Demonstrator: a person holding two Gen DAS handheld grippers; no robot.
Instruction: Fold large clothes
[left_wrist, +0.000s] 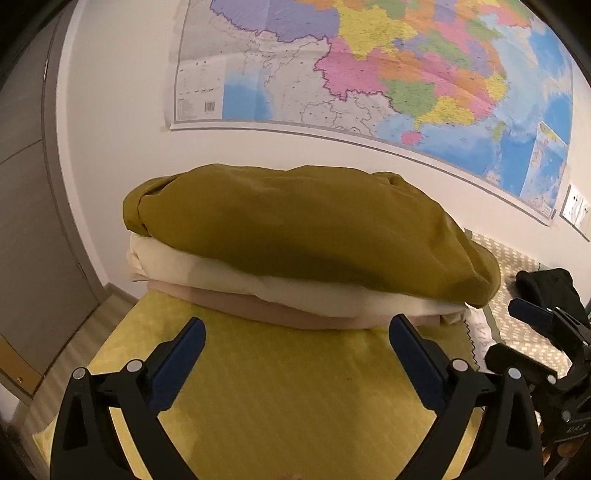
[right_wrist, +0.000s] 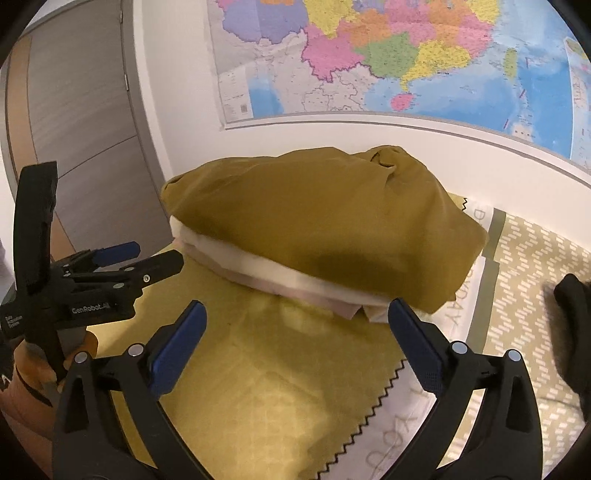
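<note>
Both of my grippers, left gripper (left_wrist: 297, 328) and right gripper (right_wrist: 297, 314), stood spread wide and empty over the yellow cloth (left_wrist: 295, 391), just short of the folded stack. That stack held an olive garment (left_wrist: 306, 225) over a cream layer (left_wrist: 221, 269) and a pinkish layer (left_wrist: 258, 308), whose far edges I could not see. At the right edge, a black item (right_wrist: 574, 325) was cut off and blurred.

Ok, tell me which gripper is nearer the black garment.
Right. The black garment lies to the right of the right gripper; the left gripper is farther left, facing the folded stack.
</note>
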